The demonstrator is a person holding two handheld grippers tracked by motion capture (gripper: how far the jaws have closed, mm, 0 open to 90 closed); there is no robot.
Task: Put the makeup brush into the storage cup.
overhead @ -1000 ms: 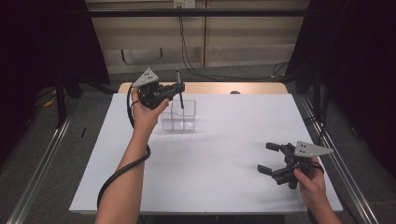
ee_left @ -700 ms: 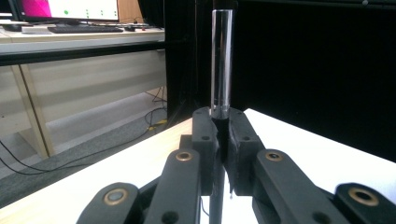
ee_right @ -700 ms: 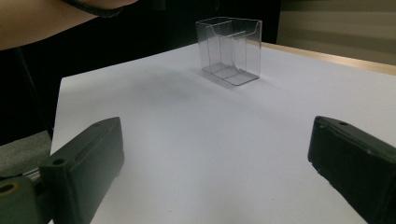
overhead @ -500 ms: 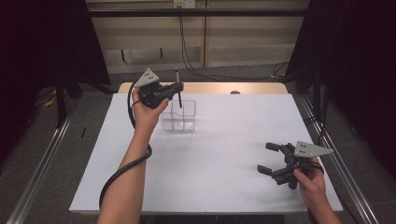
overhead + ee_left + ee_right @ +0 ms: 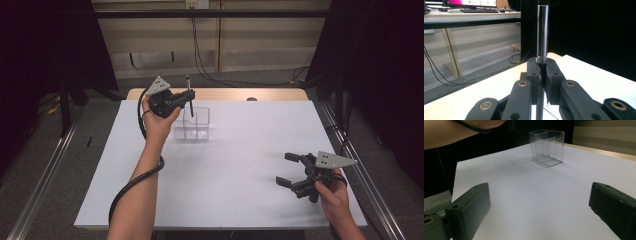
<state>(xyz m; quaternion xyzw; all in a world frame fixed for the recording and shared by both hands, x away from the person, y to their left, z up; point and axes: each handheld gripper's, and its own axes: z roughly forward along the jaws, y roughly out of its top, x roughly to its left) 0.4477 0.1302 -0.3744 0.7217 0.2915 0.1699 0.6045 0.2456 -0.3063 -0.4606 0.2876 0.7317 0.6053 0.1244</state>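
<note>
A thin dark pen (image 5: 189,96) stands upright with my left gripper (image 5: 186,98) shut on its middle, at the far left of the white table. In the left gripper view the pen (image 5: 542,32) rises between the closed pads of my left gripper (image 5: 543,68). Just below it stands a clear plastic holder (image 5: 193,126) with compartments. The pen's lower end hangs at the holder's top rim; whether it is inside I cannot tell. My right gripper (image 5: 294,169) rests open near the front right with nothing in it. In the right gripper view, the holder (image 5: 547,143) lies beyond my right gripper (image 5: 539,195).
A white sheet (image 5: 225,200) covers the table, and a wooden strip (image 5: 225,94) shows along its far edge. A black cable (image 5: 135,182) hangs from the left gripper along the forearm. Metal rails (image 5: 45,170) run along both sides of the table.
</note>
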